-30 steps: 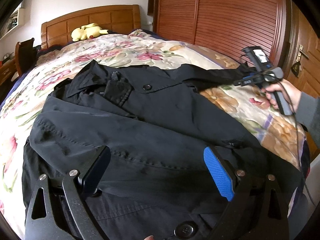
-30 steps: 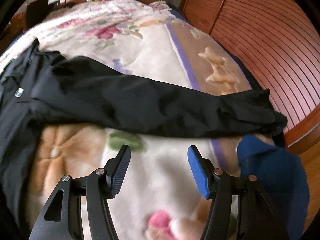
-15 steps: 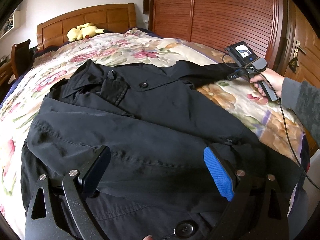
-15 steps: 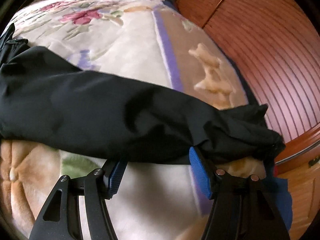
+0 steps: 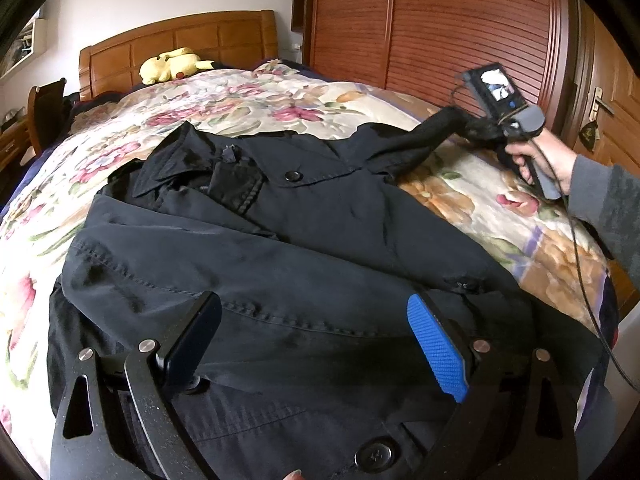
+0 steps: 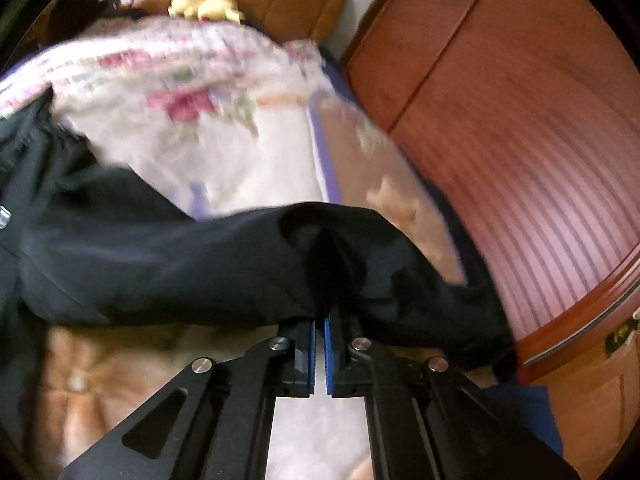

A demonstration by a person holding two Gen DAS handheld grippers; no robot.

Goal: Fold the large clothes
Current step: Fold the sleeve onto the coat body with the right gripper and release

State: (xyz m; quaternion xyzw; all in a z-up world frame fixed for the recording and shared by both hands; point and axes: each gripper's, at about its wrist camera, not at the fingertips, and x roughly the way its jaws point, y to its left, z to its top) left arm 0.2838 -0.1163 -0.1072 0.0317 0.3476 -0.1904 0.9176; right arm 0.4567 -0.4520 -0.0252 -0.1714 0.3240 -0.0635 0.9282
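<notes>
A black jacket (image 5: 280, 240) is lying front-up across a bed (image 5: 520, 216) covered by a floral quilt, its body filling the near half and its collar pointing toward the wooden headboard (image 5: 180, 44). One sleeve (image 6: 192, 256) is stretching out toward the bed's right edge, beside a slatted wooden wardrobe (image 5: 460, 28). The right gripper (image 6: 319, 320) is pinching that sleeve near its cuff, its blue-padded fingers nearly touching with a fold of black cloth squeezed between them; the cuff end is drooping past the fingers on the right. A person's hand (image 5: 544, 156) in a grey sleeve is holding this gripper at the right edge. The left gripper (image 5: 320, 344) is hovering over the jacket's lower front, its fingers standing wide apart with nothing gripped. A yellow plush toy (image 5: 172, 66) is resting by the headboard.
</notes>
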